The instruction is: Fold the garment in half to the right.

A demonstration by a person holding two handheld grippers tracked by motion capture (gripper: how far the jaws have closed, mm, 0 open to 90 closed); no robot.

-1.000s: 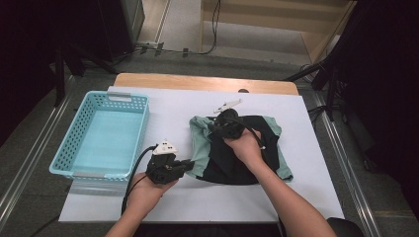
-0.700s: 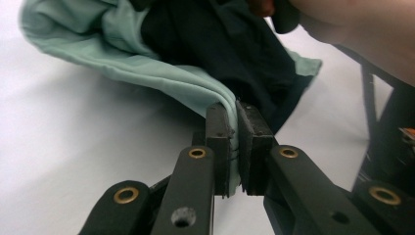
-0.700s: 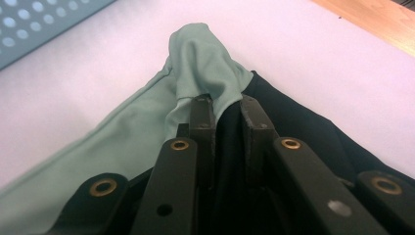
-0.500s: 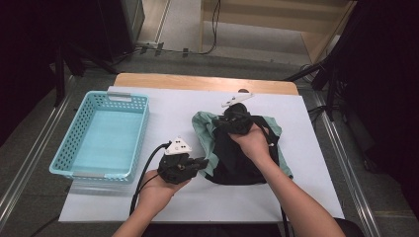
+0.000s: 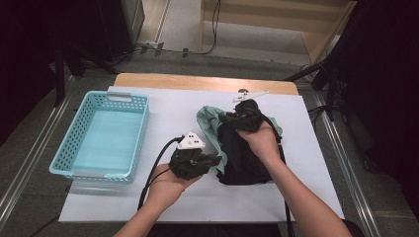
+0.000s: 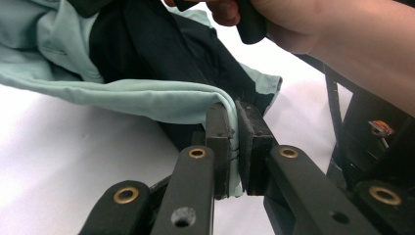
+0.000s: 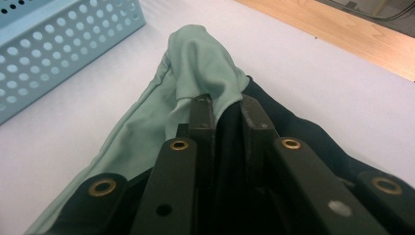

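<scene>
Your left gripper (image 5: 213, 160), low at centre frame, is clamped on the green-and-black garment's (image 5: 242, 148) mint hem; your right gripper (image 5: 232, 117) pinches its upper fold. The garment lies right of centre on the white table cover (image 5: 168, 111). A blue basket (image 5: 106, 133) sits left; dark floor with cables (image 5: 212, 29) fills the top.

Soft matt cloth, mint green over black, is being shown by the garment (image 5: 237, 148), smooth with gentle creases. Perforated light-blue plastic with a slight sheen is being shown by the basket (image 5: 79, 170). The table (image 5: 168, 111) is being covered by a smooth matt white sheet, bare wood being left along its far edge.
</scene>
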